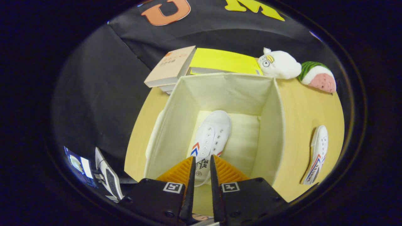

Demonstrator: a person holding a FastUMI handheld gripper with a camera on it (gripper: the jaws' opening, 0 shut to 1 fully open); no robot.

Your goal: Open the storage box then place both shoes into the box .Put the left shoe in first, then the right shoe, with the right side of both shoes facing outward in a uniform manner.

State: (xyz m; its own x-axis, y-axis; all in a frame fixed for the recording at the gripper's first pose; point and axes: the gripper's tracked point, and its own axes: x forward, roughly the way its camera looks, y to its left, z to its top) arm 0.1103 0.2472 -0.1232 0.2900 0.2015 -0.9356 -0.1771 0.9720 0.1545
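Box (176, 125) open; gripper (201, 168) clamped on heel of shoe (211, 135) inside; second shoe (317, 153) waits on table (301, 106), right.

Storage box (220, 103) on worktop (301, 110), one shoe (211, 135) inside; tool (202, 166) fingers flank its heel. Second shoe (316, 153) right of box. Books (171, 66), plush toys (279, 64) along far edge.
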